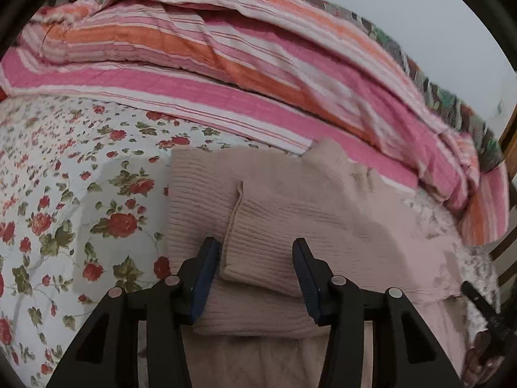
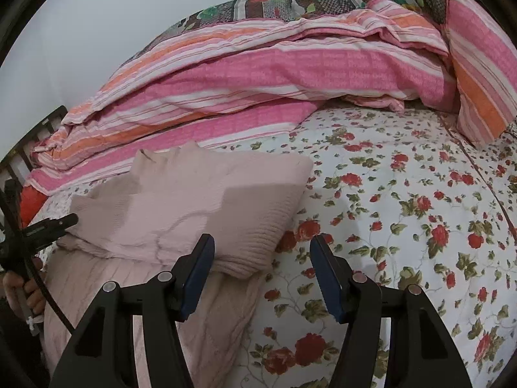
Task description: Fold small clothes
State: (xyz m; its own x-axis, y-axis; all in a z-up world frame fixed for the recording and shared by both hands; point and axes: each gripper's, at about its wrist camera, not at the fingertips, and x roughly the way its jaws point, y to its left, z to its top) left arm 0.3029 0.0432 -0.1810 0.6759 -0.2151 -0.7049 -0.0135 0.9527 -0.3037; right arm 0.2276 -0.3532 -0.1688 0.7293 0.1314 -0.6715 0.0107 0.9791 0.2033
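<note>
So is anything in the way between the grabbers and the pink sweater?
No, nothing visible blocks them. The left gripper is open right over a folded sleeve of the pink sweater. The right gripper is open at the sweater's edge, over the flowery sheet.

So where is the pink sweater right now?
The pink sweater lies on the flowery bedsheet, in front of the striped blanket. In the right wrist view it sits at lower left.

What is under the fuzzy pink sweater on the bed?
The pink sweater lies folded on the flowered bedsheet, which shows all around it. Its near end rests on a pale pink knit piece. Whatever is beneath the sweater's middle is covered.
</note>
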